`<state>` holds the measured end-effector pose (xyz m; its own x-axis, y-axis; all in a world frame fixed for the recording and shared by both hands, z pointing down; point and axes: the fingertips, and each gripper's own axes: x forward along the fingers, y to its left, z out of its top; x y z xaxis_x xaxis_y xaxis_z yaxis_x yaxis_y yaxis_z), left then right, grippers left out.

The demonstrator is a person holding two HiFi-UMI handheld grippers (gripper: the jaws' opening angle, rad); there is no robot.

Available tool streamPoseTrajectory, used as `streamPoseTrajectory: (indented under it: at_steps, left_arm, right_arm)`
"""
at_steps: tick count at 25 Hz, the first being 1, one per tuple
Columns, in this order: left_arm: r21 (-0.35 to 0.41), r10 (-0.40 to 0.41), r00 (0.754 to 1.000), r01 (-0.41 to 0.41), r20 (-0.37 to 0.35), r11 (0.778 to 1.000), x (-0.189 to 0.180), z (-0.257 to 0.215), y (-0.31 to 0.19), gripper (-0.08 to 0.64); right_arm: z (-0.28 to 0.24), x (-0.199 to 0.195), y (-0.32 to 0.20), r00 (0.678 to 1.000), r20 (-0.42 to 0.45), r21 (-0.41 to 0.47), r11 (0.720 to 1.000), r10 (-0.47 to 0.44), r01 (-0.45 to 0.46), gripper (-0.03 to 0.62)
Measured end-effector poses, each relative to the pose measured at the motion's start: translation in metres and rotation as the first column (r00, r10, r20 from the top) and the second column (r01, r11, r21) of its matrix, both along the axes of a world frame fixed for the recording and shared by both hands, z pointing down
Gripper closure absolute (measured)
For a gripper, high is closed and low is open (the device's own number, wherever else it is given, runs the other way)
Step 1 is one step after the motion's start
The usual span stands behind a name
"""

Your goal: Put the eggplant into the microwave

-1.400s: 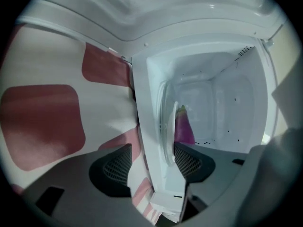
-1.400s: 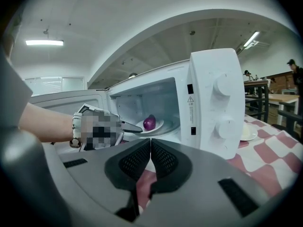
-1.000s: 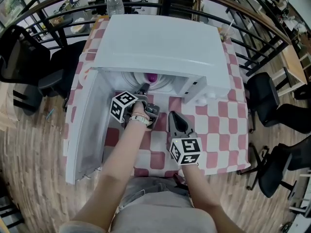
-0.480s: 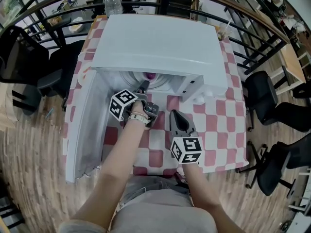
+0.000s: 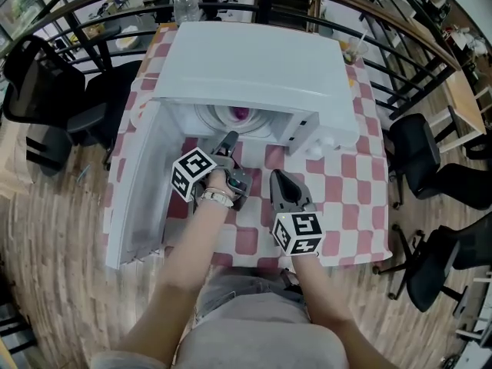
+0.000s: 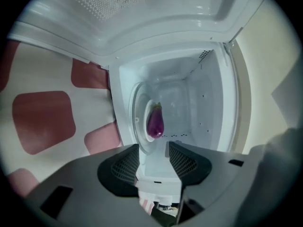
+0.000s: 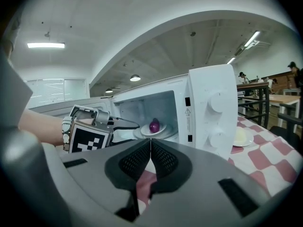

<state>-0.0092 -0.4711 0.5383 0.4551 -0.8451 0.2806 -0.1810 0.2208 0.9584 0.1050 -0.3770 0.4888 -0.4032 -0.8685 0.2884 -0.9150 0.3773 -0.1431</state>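
The purple eggplant (image 6: 155,122) (image 5: 241,114) (image 7: 154,126) lies on the round plate (image 6: 140,122) inside the white microwave (image 5: 254,68), whose door (image 5: 134,191) hangs wide to the left. My left gripper (image 5: 228,140) (image 6: 153,159) hovers just outside the oven's mouth, pulled back from the eggplant; its jaws are closing with nothing between them. My right gripper (image 5: 281,184) (image 7: 150,156) stays shut and empty over the checked tablecloth (image 5: 346,198), in front of the microwave's control panel (image 7: 213,110).
A small plate with a pale lump (image 7: 242,137) sits on the table right of the microwave. Black chairs (image 5: 430,167) and a metal railing (image 5: 400,60) ring the table. A water bottle (image 5: 183,2) stands behind the oven.
My left gripper has drawn back out of the microwave toward me and risen slightly, leaving the eggplant on the plate. The right gripper has barely shifted.
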Motion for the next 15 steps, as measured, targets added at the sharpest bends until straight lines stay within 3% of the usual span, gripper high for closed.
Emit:
streamPoseTrajectory:
  at_steps: [6,12,15]
  left_arm:
    - [0.035,0.008,0.999,-0.009,0.046,0.999,0.002,-0.023,0.023,0.555]
    - [0.153,0.061,0.992,-0.078,0.110,0.985,0.008,-0.051,0.039,0.557]
    - [0.248,0.063,0.995,-0.081,0.080,0.965,0.010,-0.070,0.046,0.557]
  right_arm:
    - [-0.014,0.000,0.009,0.999,-0.018,0.016,0.999,-0.033,0.034,0.568]
    - [-0.032,0.002,0.011,0.998,-0.033,0.043,0.997,-0.059,0.061,0.568]
    - [-0.040,0.004,0.009,0.996,-0.048,0.054,0.996,-0.069,0.071,0.568]
